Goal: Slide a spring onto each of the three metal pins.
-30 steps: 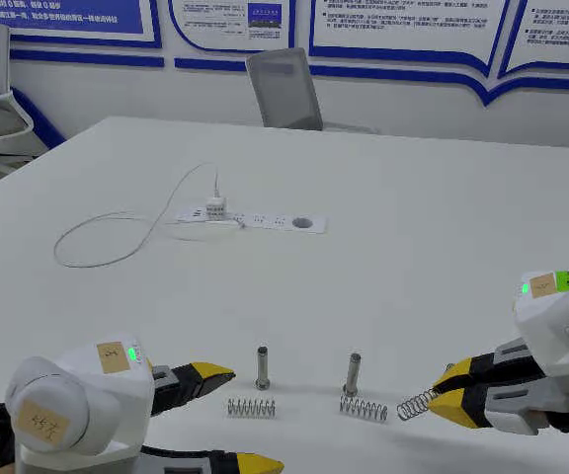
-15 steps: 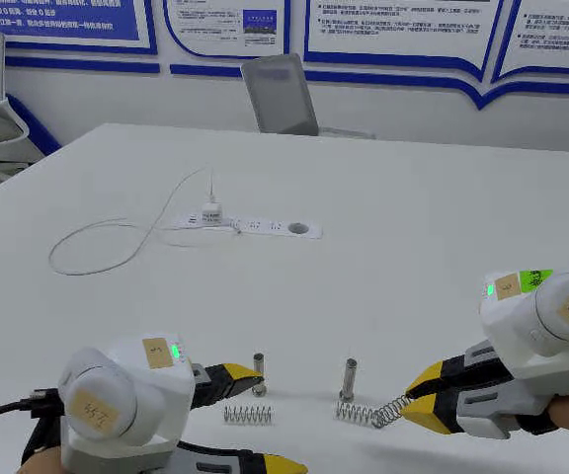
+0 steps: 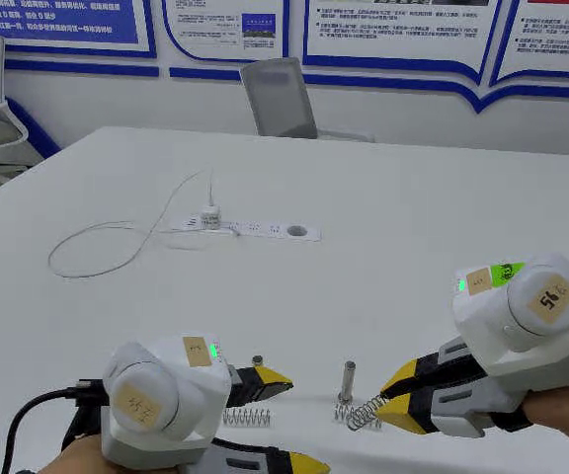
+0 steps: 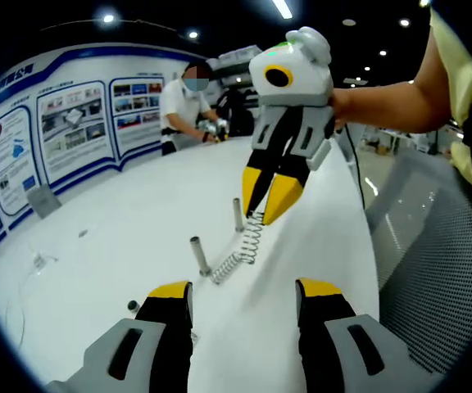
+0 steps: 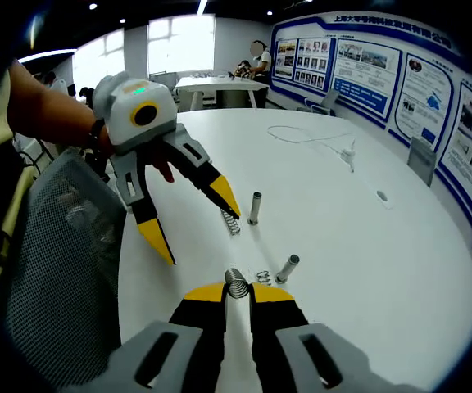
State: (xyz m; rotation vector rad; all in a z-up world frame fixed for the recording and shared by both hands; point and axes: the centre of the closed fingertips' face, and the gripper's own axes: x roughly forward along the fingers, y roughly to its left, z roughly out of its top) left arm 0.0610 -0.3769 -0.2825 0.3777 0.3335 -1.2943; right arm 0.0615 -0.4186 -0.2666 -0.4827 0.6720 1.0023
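Obs.: the right gripper [image 3: 387, 399] has its jaws pressed together on one end of a spring [image 5: 235, 281]. The rest of the coil sticks out past the tips and sags toward the table [image 3: 443, 247]. Just beyond its free end, on the side toward the other hand, stands the nearer pin [image 3: 348, 379], upright. The free end sits low by the pin's foot; contact cannot be told. The spring's axis runs near flat and the pin's axis is vertical. My reading: the coil must be lifted above the pin top and tipped upright before it can slide on. The right hand is low, with its gripper roughly level and pointing inward. The left gripper [image 4: 244, 290] has its jaws spread with nothing in them. Its tips are near the second pin [image 3: 257, 361], and a loose spring [image 3: 247, 418] lies flat beside that pin. The right gripper is plainly the closer one to the nearer pin.
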